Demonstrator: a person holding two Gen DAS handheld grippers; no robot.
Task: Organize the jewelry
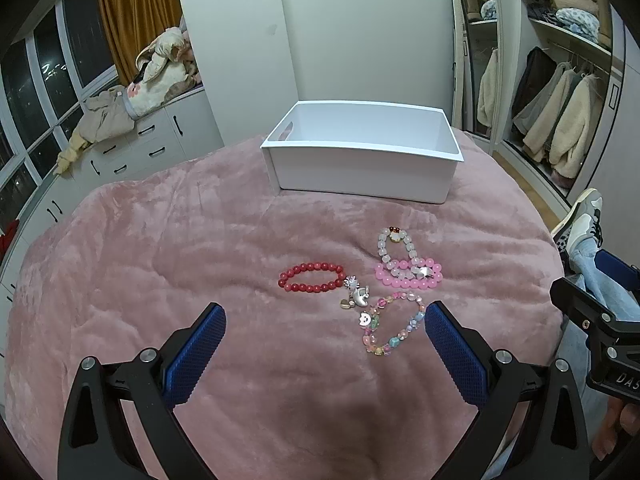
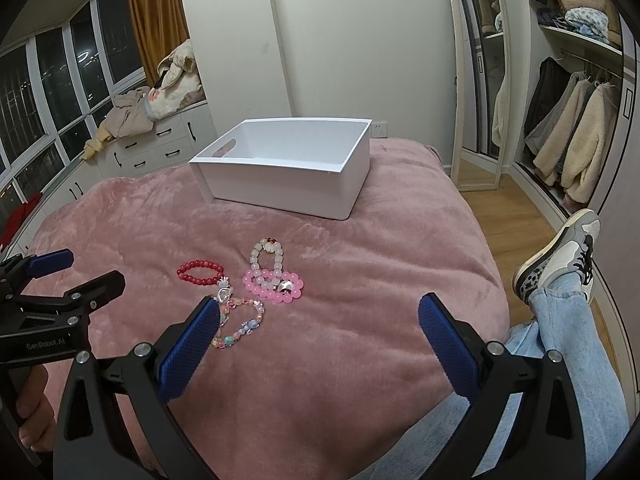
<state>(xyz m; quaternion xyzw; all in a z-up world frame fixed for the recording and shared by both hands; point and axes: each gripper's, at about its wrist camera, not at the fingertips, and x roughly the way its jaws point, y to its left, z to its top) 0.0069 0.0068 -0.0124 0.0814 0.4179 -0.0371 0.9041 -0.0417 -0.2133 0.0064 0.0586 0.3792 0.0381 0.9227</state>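
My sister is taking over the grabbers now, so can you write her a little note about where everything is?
Left gripper: open, holding nothing, hovering over the pink blanket just short of the jewelry.
Right gripper: open, holding nothing, to the right of the jewelry.
On the blanket: red bead bracelet, silver charm piece, pastel bead bracelet, and white bead bracelet lying partly over the pink bead bracelet.
White box sits behind them; nothing visible inside.
Done: nothing yet.
Left: move every piece into the box.
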